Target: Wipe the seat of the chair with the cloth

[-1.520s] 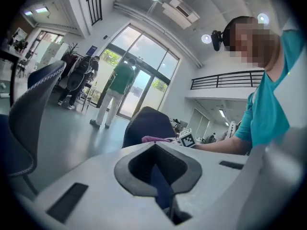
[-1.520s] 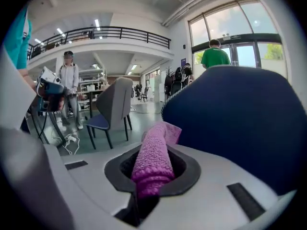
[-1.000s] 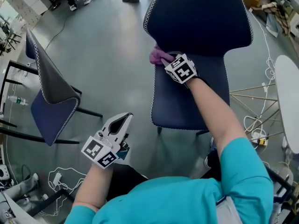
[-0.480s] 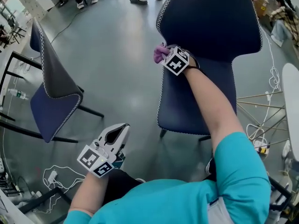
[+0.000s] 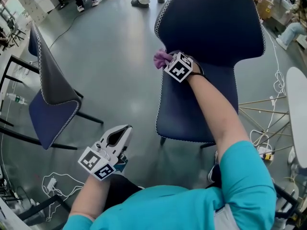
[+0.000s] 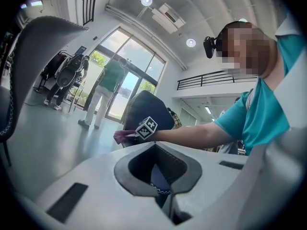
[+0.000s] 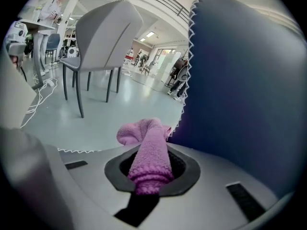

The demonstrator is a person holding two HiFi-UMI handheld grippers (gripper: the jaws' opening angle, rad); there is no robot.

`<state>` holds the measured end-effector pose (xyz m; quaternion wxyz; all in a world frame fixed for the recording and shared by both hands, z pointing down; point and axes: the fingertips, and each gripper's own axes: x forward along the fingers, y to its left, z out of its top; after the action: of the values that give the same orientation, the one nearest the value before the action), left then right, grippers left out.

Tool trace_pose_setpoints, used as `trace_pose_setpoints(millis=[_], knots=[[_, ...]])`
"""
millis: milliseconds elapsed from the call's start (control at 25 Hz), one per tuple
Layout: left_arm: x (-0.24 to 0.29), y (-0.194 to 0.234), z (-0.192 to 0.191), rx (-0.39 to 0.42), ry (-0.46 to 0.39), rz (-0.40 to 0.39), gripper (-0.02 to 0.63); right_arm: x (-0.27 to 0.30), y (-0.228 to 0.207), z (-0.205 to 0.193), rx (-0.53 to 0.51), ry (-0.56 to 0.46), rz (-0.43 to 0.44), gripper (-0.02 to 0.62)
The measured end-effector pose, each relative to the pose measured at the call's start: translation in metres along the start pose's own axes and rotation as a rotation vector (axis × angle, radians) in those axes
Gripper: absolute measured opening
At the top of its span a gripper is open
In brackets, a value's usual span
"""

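Observation:
The dark blue chair has its seat (image 5: 196, 107) below its backrest (image 5: 211, 20). My right gripper (image 5: 169, 61) is at the seat's back left corner, shut on the pink cloth (image 5: 160, 58), which bunches out past the seat's left edge. In the right gripper view the cloth (image 7: 147, 152) sticks out between the jaws, right beside the backrest (image 7: 240, 80). My left gripper (image 5: 119, 134) hangs over the floor left of the chair, shut with nothing in it. The left gripper view shows the cloth (image 6: 123, 136) far ahead.
A second blue chair (image 5: 50, 97) stands at the left. A round white table (image 5: 297, 104) and wire legs with cables (image 5: 261, 123) lie to the right. People's feet (image 5: 141, 1) show at the top. A grey chair (image 7: 103, 37) stands beyond the seat's edge.
My right gripper with the cloth has slid a little left along the back of the seat, toward its left edge. The left gripper has hardly moved.

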<state>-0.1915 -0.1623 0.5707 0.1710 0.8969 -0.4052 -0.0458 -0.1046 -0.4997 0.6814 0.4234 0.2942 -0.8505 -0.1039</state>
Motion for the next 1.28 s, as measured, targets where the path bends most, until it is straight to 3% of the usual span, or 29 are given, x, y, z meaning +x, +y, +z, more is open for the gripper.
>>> trace_pose_setpoints(millis=[1280], knots=[[0.032, -0.020, 0.014, 0.019, 0.003, -0.095, -0.006, -0.026, -0.020, -0.041, 0.048, 0.009, -0.007, 0.051]])
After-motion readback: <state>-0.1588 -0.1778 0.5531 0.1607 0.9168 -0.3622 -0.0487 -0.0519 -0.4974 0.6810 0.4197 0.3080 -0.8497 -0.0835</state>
